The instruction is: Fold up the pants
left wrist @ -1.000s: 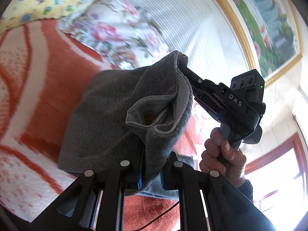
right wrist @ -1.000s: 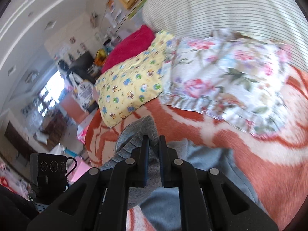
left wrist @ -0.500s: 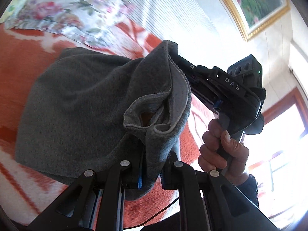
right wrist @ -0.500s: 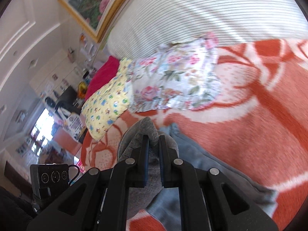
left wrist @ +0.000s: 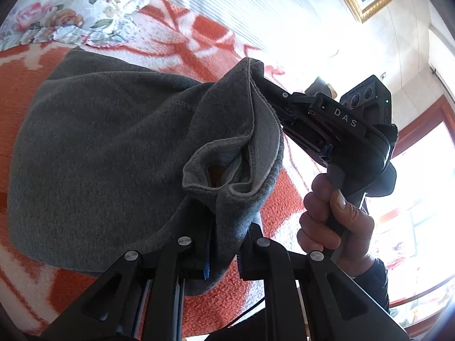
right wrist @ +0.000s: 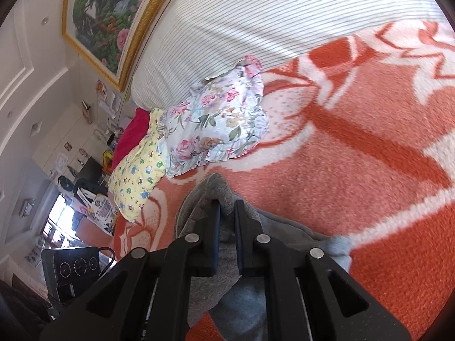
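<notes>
- Grey fleece pants (left wrist: 108,153) are hanging bunched between the two grippers, lifted at one end while the rest is trailing on the orange-and-white blanket (right wrist: 355,176) near the middle of the bed.
- Left gripper (left wrist: 224,244) is clamping a thick fold of the hem, its fingers narrowed onto the cloth.
- Right gripper (right wrist: 226,218) is pinching another corner of the same edge, fingers close together with grey fabric between them; the person's right hand (left wrist: 332,216) is wrapping its handle.
- Since a second ago both views are swinging away from the pillows: the floral pillow (right wrist: 219,125) and yellow pillow (right wrist: 136,173) are sliding toward the far left, and more blanket is showing to the right. I judge that the held edge is being carried across the bed to lay one half over the other.
- White letters "DAS" (left wrist: 345,116) are reading clearly on the right gripper's body.
- Framed flower painting (right wrist: 99,14) is hanging on the far wall.
</notes>
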Demonstrator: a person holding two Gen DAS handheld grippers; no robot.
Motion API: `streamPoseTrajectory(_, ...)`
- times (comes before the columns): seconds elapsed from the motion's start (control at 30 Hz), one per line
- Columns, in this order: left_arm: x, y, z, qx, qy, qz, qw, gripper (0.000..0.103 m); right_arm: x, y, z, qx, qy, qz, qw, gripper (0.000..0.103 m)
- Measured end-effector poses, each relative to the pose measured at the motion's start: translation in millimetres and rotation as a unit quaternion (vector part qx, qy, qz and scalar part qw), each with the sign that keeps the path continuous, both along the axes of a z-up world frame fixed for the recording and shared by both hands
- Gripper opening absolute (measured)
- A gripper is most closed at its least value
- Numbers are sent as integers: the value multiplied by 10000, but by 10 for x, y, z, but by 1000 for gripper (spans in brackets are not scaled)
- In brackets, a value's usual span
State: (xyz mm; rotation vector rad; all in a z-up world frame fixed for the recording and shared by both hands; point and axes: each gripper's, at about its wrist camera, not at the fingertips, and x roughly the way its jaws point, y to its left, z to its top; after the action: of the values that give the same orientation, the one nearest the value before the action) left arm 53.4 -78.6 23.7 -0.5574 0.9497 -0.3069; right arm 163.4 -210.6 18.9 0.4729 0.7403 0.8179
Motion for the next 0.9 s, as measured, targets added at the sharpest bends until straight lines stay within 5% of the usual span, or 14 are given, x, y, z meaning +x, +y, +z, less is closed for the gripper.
streamPoseTrajectory(0.47, 327, -295, -250, 531, 102, -193, 9983, 12, 90, -359, -387, 228, 271, -380, 9987, 10)
streamPoseTrajectory(0.63, 328, -272, -129, 681, -134, -103, 9975, 12, 169, -346, -363, 440, 146, -366, 9983, 10)
streamPoseTrajectory(0.9, 335, -380, -218, 822, -51, -227, 9963, 18, 188, -331, -393, 164, 158, -498, 9985, 12)
